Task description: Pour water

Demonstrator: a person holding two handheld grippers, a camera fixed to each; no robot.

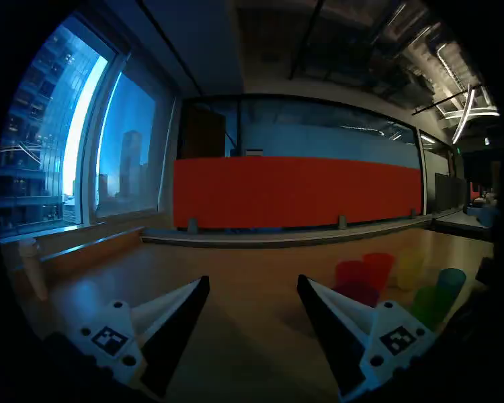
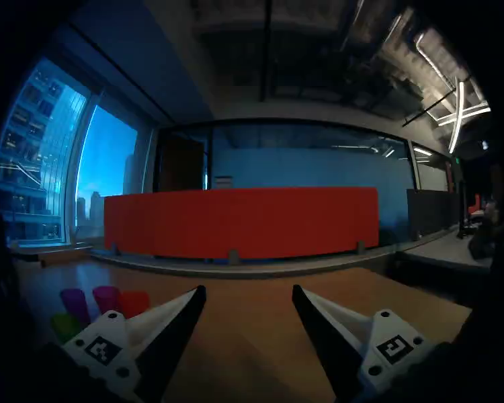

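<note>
Dim wooden tabletop (image 1: 252, 349) runs to a red partition (image 1: 292, 191). Left gripper (image 1: 252, 279) gapes wide, empty, coloured cups (image 1: 378, 269) clustered right, partly behind its finger. Right gripper (image 2: 245, 289) is equally wide and empty.

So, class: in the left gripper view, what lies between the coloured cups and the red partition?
Only bare wooden tabletop, seen in the left gripper view, runs from the coloured cups to the red partition; nothing stands there.
</note>
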